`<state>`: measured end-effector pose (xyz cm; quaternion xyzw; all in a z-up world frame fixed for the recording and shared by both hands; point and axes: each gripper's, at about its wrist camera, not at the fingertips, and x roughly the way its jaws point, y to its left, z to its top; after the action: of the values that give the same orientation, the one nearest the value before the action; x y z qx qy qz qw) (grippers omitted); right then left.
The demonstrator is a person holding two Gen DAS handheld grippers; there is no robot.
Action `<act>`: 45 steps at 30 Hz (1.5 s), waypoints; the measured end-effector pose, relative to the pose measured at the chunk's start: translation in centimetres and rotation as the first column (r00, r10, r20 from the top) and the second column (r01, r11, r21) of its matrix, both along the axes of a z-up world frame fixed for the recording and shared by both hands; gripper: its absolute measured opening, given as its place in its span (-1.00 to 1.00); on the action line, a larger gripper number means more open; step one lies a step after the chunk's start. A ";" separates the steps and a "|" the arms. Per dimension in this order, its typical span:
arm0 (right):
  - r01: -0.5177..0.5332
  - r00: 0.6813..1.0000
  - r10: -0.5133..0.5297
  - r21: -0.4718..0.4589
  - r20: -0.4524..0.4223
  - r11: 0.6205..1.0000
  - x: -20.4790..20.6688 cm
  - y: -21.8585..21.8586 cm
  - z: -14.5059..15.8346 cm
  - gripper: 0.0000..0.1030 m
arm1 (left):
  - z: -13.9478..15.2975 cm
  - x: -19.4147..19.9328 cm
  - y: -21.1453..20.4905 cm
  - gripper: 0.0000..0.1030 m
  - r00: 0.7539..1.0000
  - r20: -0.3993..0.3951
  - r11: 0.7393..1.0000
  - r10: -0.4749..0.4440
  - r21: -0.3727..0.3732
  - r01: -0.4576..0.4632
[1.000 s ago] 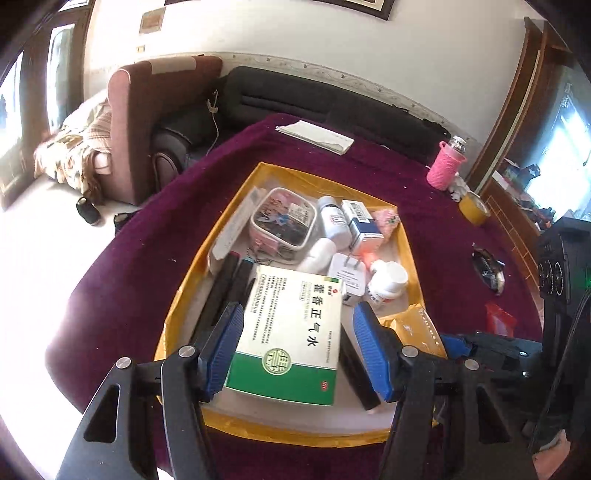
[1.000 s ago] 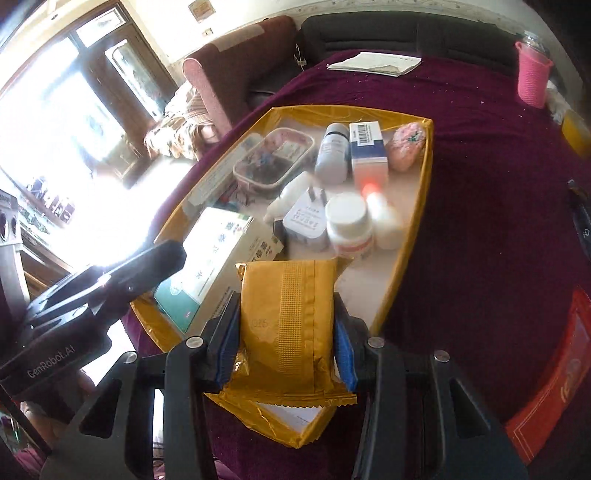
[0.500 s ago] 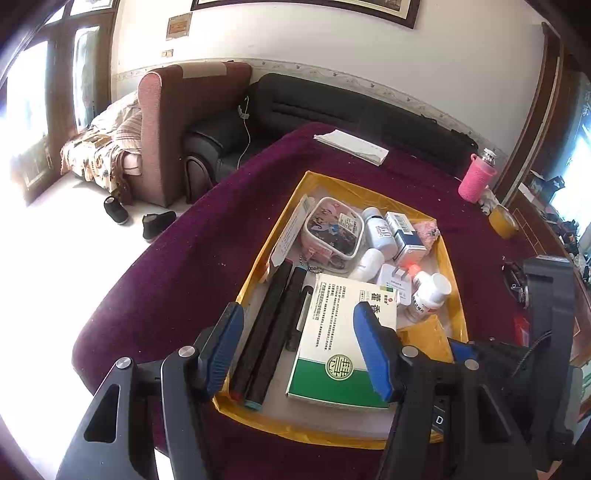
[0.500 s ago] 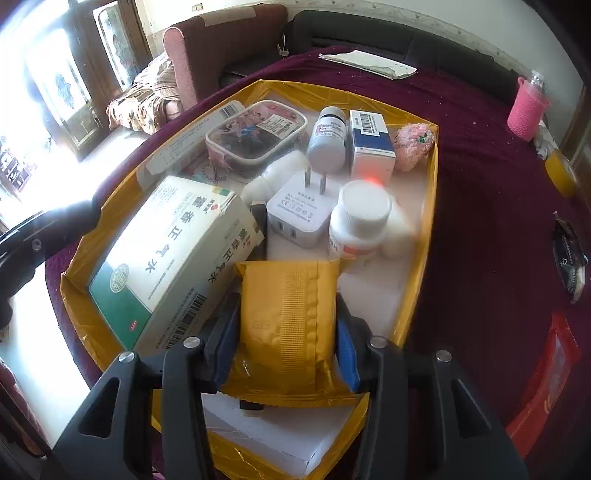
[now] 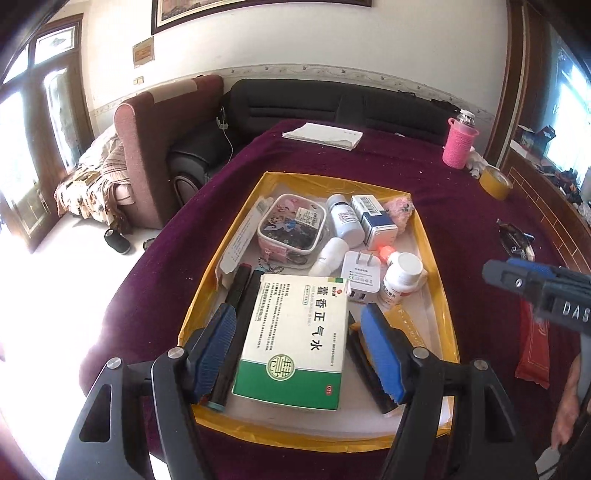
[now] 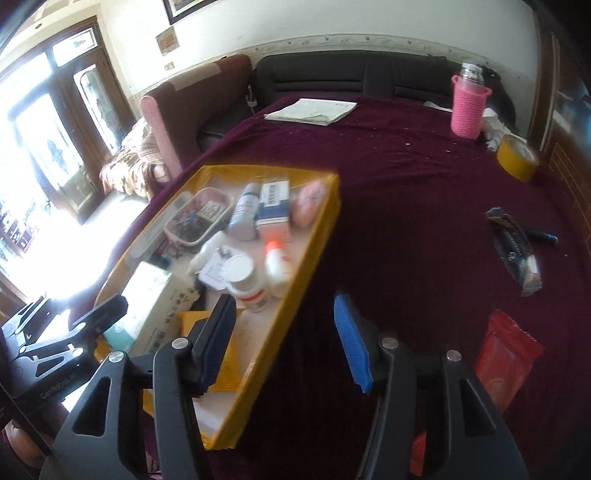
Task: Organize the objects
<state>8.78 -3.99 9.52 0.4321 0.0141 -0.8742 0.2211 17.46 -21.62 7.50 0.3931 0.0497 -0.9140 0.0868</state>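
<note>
Both tools empty, jaws apart. Right tool (image 6: 284, 339) next target likely the red foil sachet (image 6: 504, 363), lower right: light, slippery, crinkly; pinch across its flat middle.

yellow packet (image 5: 397, 317) half hidden, tray (image 6: 317, 236) contents blurred

Black sofa (image 5: 332, 107) behind maroon table (image 6: 406, 192); brown armchair (image 5: 155, 125) (left of sofa); framed picture (image 5: 258, 11) on wall
</note>
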 end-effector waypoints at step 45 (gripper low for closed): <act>0.034 0.997 -0.026 0.110 -0.069 0.993 4.6 -1.3 -2.1 0.06 | 2.4 2.3 -1.7 0.98 0.972 -0.099 0.977 0.211 0.032 -0.209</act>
<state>13.35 -5.24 7.45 0.4141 0.0638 -0.8894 0.1828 19.76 -23.28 9.85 0.3396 0.1049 -0.9179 0.1762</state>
